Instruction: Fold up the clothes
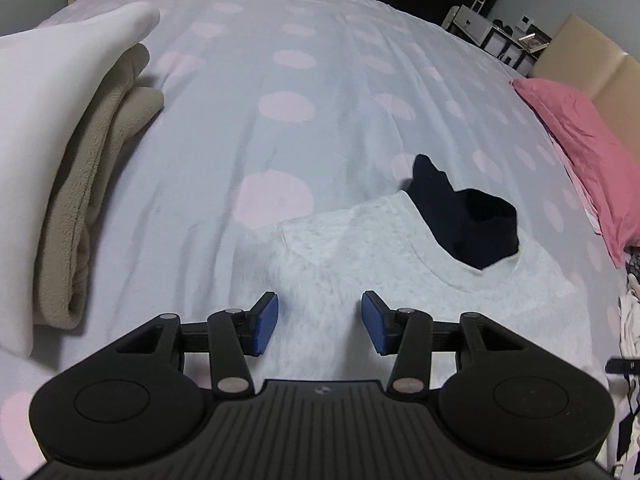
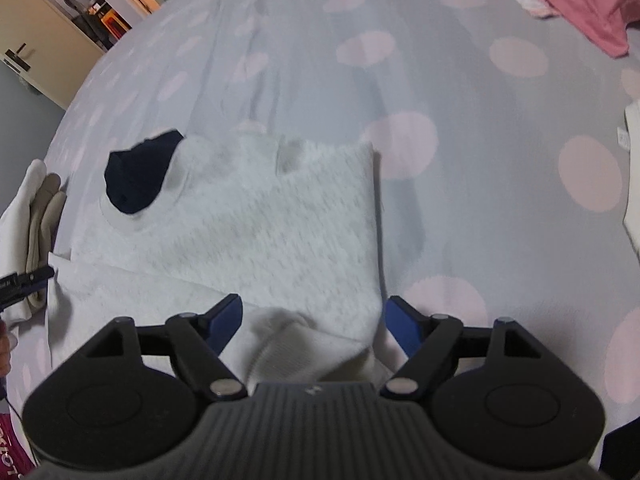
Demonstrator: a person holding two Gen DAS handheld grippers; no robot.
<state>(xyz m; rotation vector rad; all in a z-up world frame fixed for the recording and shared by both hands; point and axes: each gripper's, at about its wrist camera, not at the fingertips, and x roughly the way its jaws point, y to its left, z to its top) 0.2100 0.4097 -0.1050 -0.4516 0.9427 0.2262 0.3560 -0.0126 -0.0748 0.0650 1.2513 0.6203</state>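
Note:
A light grey sweatshirt [image 1: 384,264] with a dark navy inner neck [image 1: 464,216] lies partly folded on the polka-dot bed cover. My left gripper [image 1: 319,322] is open and empty, just above the garment's near part. In the right wrist view the sweatshirt [image 2: 256,224] lies with its navy neck [image 2: 138,178] at the left and a ribbed cuff or hem [image 2: 296,344] between my fingers. My right gripper [image 2: 314,326] is open around that ribbed edge, not closed on it.
A stack of folded clothes, white [image 1: 44,128] over beige fleece [image 1: 92,184], sits on the left of the bed. A pink pillow [image 1: 584,148] lies at the right by the headboard. The stack also shows in the right wrist view [image 2: 32,216], with the left gripper's tip [image 2: 28,280] beside it.

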